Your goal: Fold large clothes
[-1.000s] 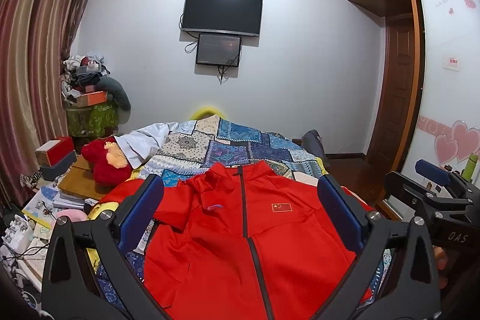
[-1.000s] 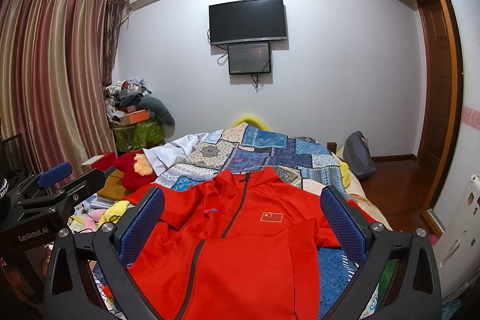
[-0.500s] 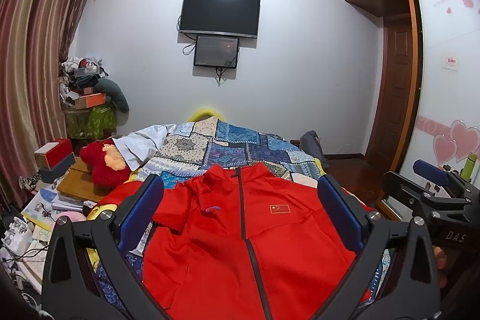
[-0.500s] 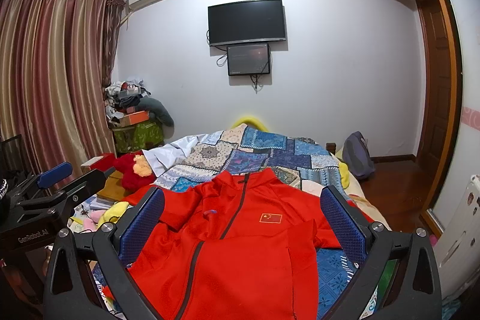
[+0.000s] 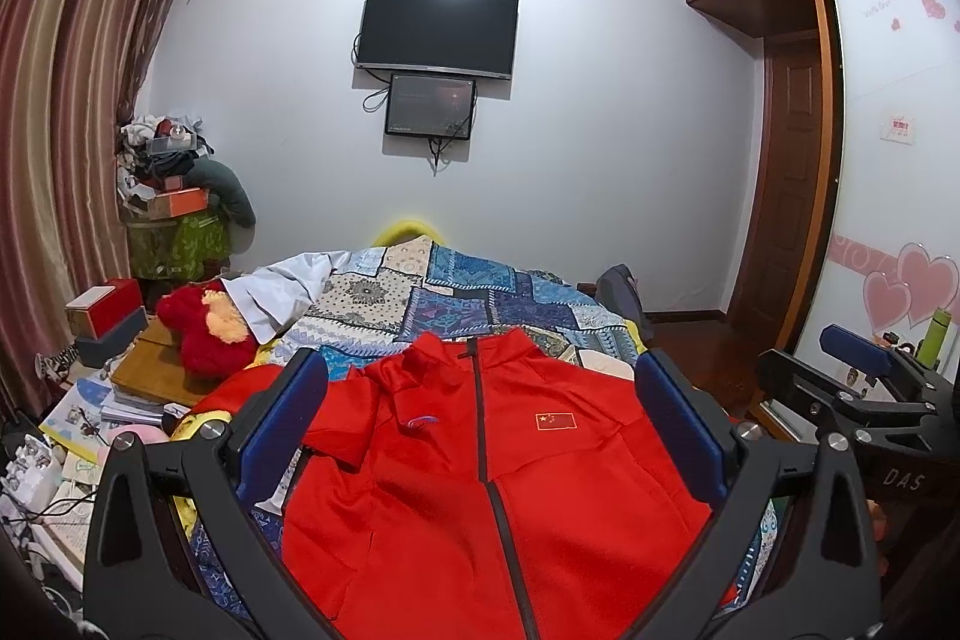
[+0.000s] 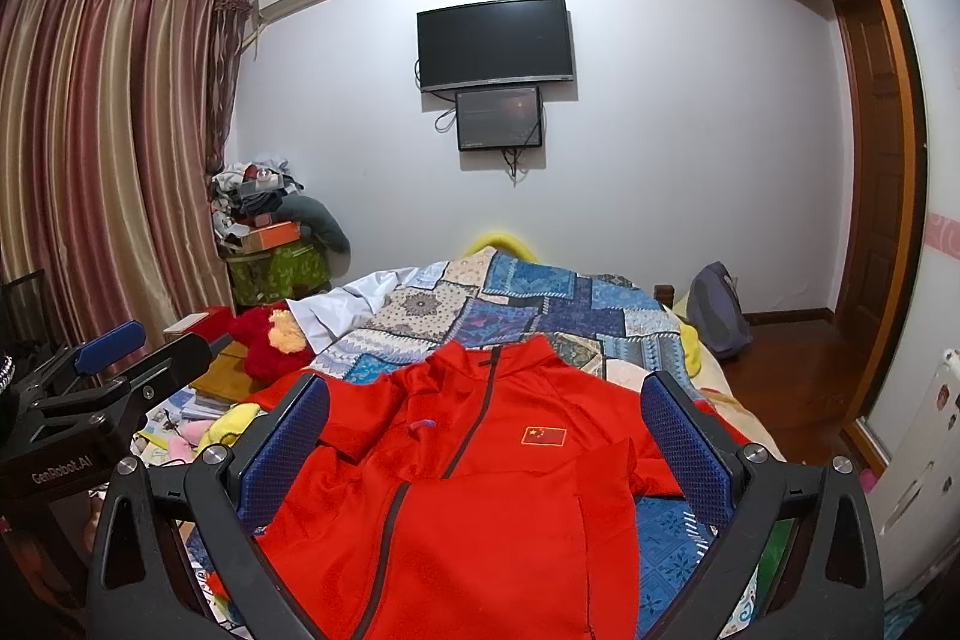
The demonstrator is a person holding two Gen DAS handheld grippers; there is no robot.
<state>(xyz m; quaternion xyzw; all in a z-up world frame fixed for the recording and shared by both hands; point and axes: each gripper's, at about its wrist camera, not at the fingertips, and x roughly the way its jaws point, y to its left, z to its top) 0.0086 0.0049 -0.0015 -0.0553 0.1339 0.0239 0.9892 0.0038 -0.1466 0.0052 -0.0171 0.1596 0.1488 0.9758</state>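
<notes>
Left wrist view: red jacket point(image 5: 498, 490) spread front-up on the bed point(image 5: 480, 298), zip running from the collar at the far side down toward the near edge.
Long axis: collar to hem, roughly along the bed's length, pointing back at both grippers.
Left gripper point(image 5: 480, 436): wide open, holding nothing, hovering above the near part of the jacket, clear of the cloth.
Right gripper point(image 6: 486, 454): wide open as well, empty, above the same near part, a little further toward the bed's right edge.
Sleeves: one on the bed's left side looks doubled in over the chest; the other lies alongside the body toward the right edge, blue quilt point(image 6: 666, 538) showing beside it.
Nearer gripper: right for the right-edge sleeve, left for the left-edge side.
Key relation: jacket directly below and ahead of both grippers, hem end nearest, collar farthest.
Likely next move: judged a downward reach to cloth at each side, then a fold across or along the zip line.
Risk: pinching quilt together with the thin jacket fabric.
</notes>
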